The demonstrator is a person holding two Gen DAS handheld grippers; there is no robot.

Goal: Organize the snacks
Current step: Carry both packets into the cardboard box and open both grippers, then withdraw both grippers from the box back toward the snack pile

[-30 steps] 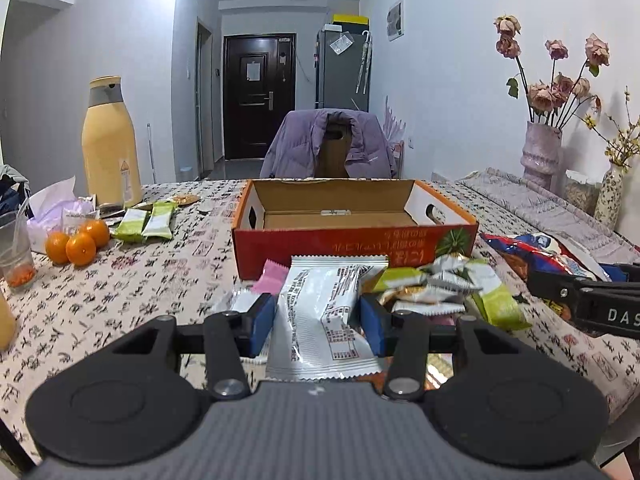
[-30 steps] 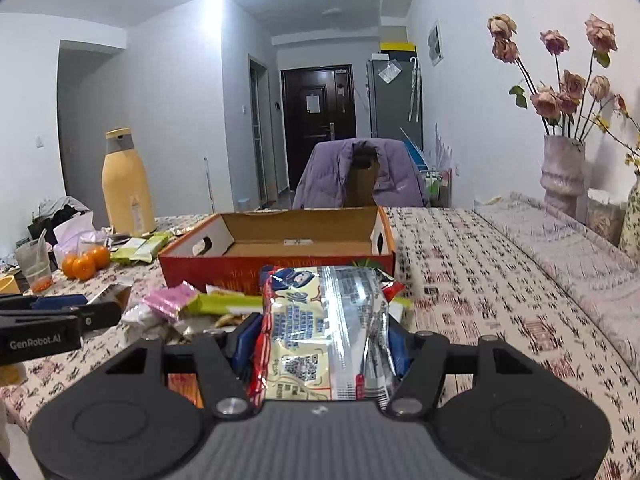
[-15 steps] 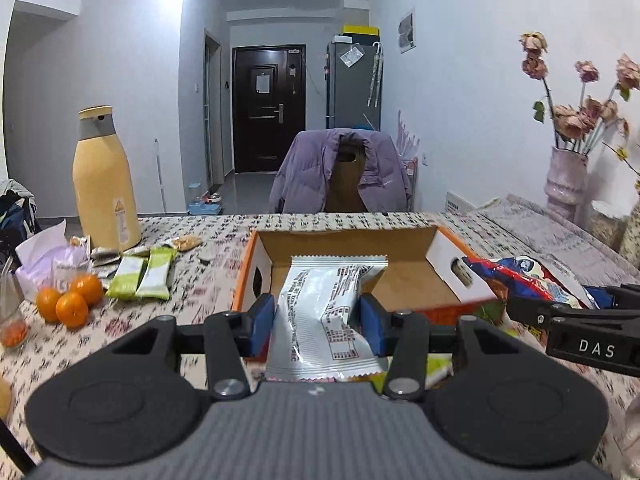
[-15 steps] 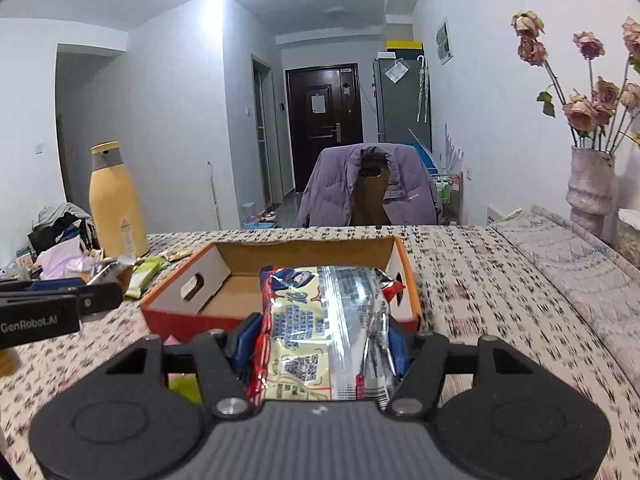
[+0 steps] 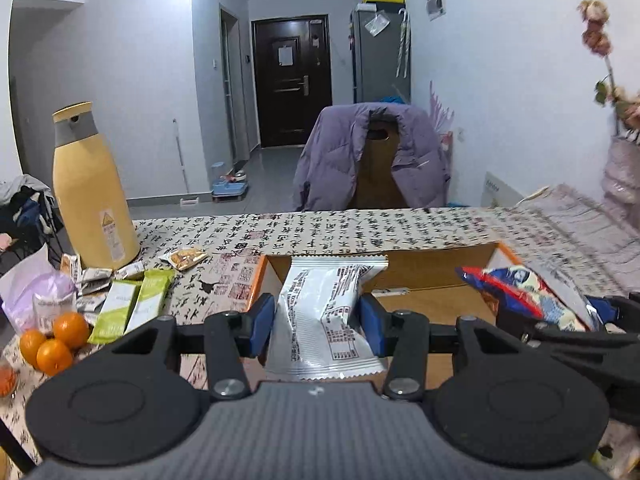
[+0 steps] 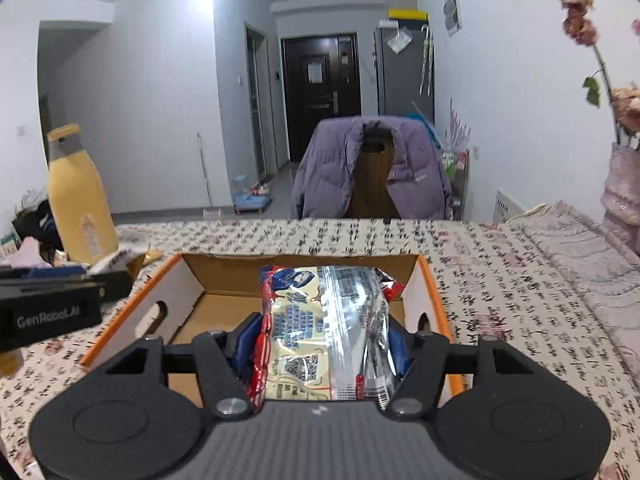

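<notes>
**Both packets held over the open box**

Your left gripper (image 5: 318,322) is clamped on a silver snack packet (image 5: 324,320), long axis pointing forward along the fingers. Your right gripper (image 6: 323,338) grips a cream-and-red snack bag (image 6: 326,320) the same way. The cardboard box (image 6: 304,266) lies directly beneath and ahead of both loads, open side up, so the drop looks to be straight down; the right one sits more centrally over it, the left nearer the box's left wall. More snacks wait on the tablecloth (image 5: 360,232): green bars (image 5: 132,306) beside the yellow bottle (image 5: 94,188). Readable writing: "GenRobot.AI" on the other gripper's side; packet print is illegible.
</notes>
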